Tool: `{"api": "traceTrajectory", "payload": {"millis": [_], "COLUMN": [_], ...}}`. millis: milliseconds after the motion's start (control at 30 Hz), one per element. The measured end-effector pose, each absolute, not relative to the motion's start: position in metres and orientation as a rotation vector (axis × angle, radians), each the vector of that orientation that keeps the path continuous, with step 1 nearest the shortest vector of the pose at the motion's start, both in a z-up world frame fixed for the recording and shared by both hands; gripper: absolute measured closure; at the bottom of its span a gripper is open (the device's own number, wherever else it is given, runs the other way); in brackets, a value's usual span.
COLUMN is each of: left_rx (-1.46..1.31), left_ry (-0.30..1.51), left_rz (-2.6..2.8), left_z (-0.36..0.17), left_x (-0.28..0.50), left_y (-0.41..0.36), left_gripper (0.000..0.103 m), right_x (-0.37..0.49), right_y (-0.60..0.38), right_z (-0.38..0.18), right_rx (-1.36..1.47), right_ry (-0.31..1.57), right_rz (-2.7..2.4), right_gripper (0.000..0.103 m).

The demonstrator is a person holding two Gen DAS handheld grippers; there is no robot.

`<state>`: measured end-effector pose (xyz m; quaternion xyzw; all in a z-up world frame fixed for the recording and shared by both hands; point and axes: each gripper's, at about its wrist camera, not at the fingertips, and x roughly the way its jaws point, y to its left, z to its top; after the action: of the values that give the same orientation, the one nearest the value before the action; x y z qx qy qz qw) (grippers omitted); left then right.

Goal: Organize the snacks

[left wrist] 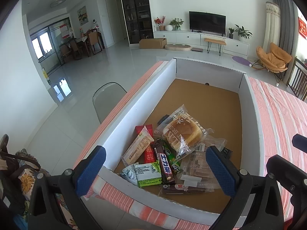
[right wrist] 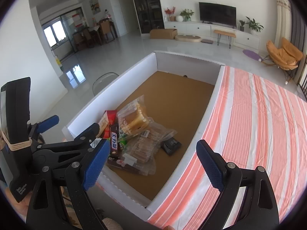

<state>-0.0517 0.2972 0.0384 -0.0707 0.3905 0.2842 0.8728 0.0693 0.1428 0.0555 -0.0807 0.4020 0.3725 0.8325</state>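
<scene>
Jaws spread wide and empty on both grippers; snack pile (left wrist: 168, 151) lies just ahead of left gripper (left wrist: 155, 172), nearer than right gripper (right wrist: 151, 164).

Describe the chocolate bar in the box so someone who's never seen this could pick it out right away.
Look in the white-walled cardboard box on the striped tablecloth, at the snack pile in its near end. The chocolate bar lies between a red packet and a green one: long, dark brown, with bold white-on-blue lettering.
</scene>
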Motion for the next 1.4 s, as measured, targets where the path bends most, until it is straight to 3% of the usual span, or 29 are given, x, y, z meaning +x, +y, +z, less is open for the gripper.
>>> {"api": "traceTrajectory", "payload": {"millis": [1400], "left_rx": [-0.144], "left_ry": [0.812], "left_rz": [0.595], "left_z": [0.0460], "left_x": [-0.0512], "left_y": [0.2956], "left_gripper": [0.000], "right_x": [0.0665], "right_y": [0.1449], "right_z": [0.0583], "right_rx": [-0.175], "right_ry": [0.851], "right_rz": [0.793], "right_gripper": [0.010]}}
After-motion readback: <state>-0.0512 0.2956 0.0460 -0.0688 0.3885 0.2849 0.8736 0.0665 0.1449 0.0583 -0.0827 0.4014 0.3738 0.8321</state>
